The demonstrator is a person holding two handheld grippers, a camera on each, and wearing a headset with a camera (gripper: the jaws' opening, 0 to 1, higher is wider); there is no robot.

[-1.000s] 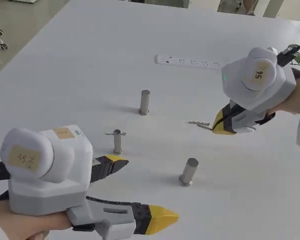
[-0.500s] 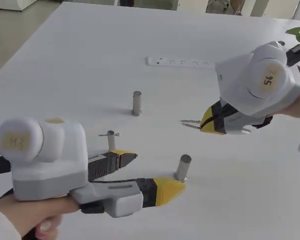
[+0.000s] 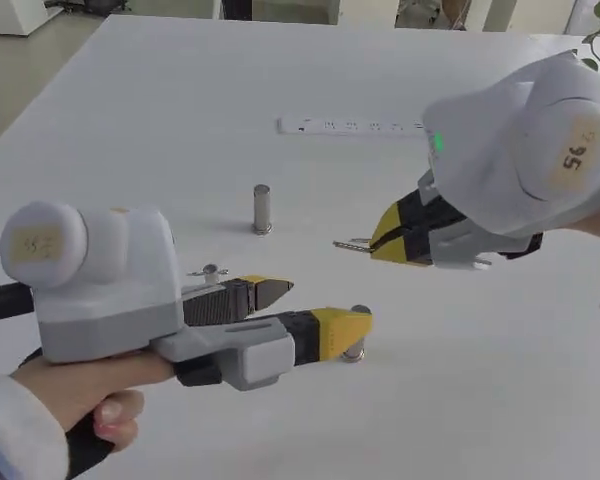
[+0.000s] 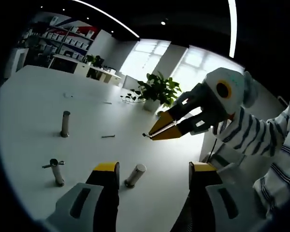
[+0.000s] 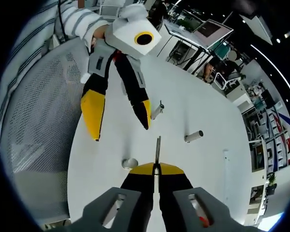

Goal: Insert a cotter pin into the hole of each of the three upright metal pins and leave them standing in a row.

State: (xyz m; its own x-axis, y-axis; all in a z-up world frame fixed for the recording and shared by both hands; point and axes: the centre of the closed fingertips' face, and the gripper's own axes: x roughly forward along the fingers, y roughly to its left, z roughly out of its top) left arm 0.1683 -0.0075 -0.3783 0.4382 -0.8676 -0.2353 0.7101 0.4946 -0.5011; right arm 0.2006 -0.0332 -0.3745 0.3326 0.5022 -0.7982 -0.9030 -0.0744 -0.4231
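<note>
Three upright metal pins stand on the white table (image 3: 160, 110). The far pin (image 3: 262, 209) is bare. A cotter pin sits through the top of the middle pin (image 3: 211, 272), which is half hidden behind my left gripper (image 3: 315, 308). That gripper is open, its jaws either side of the near pin (image 3: 357, 346) (image 4: 135, 175). My right gripper (image 3: 380, 245) hovers above the table, shut on a cotter pin (image 3: 350, 244) (image 5: 157, 149) that points toward the left gripper. A loose cotter pin (image 4: 108, 136) lies on the table.
A white power strip (image 3: 350, 126) lies across the far side of the table. Potted plants (image 4: 157, 89) stand past the table's end, and a person's striped sleeve (image 4: 261, 140) holds the right gripper. Bare tabletop stretches left of the pins.
My left gripper has moved forward to the right until its jaws flank the near pin. The right gripper has lifted the cotter pin off the table and come left. The camera shifted too.
</note>
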